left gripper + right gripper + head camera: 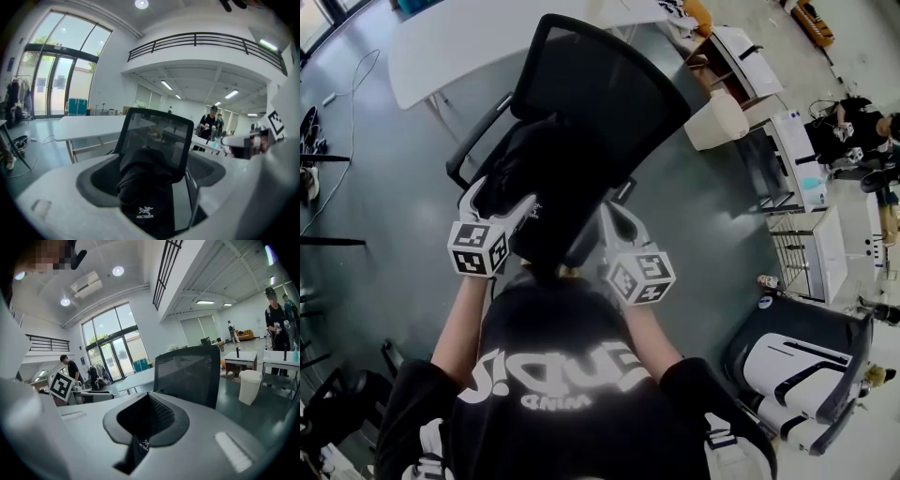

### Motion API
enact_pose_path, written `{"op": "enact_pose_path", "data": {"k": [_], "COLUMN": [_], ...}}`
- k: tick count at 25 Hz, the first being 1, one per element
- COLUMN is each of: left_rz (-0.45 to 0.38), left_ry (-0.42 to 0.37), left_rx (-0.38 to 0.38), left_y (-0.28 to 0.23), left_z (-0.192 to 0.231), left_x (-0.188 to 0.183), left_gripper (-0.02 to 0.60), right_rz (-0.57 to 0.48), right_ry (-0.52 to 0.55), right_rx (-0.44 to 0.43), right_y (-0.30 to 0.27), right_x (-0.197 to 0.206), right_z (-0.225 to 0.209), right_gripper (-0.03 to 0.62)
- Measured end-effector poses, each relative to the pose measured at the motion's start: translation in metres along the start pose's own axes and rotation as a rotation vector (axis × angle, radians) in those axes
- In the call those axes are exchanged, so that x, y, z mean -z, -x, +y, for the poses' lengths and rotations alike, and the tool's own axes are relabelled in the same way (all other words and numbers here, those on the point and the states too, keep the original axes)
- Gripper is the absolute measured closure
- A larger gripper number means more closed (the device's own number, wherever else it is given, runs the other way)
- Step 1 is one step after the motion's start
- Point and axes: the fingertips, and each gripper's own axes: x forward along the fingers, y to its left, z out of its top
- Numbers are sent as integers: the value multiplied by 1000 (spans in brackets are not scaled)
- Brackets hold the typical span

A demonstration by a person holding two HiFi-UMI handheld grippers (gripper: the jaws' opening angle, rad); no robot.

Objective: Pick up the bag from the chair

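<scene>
Grey-green floor (394,187) surrounds the black mesh-backed office chair (609,84). I read the left hand-held gripper (502,204) as partly apart, clamped on the bulk of the black fabric bag (553,178). The right hand-held gripper (614,225) is pinched nearly together on a thin fold of the bag. Both forearms reach forward side by side, with the bag held just before the chair back.

Glass doors (51,79), white table (450,47) — white bin (717,120) (near a desk (750,66))
</scene>
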Motion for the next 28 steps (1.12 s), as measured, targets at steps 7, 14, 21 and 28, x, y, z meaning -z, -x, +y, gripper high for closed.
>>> {"op": "enact_pose_path", "data": {"k": [7, 14, 21, 28], "left_rz": [44, 107, 177, 259], "left_ry": [-11, -44, -78, -110], "left_rx": [11, 12, 4, 33], "left_y": [-49, -109, -172, -213], "left_z": [24, 48, 81, 99], "left_x": [10, 29, 54, 80], "left_gripper": [104, 76, 6, 0], "right_rz": [9, 19, 56, 77], "right_ry": [-29, -49, -52, -80], "right_rx": [37, 76, 115, 157], "right_y": [-4, -12, -28, -35], "right_x": [4, 6, 9, 15], "right_z": [-9, -22, -34, -44], "right_gripper": [592, 592, 592, 591]}}
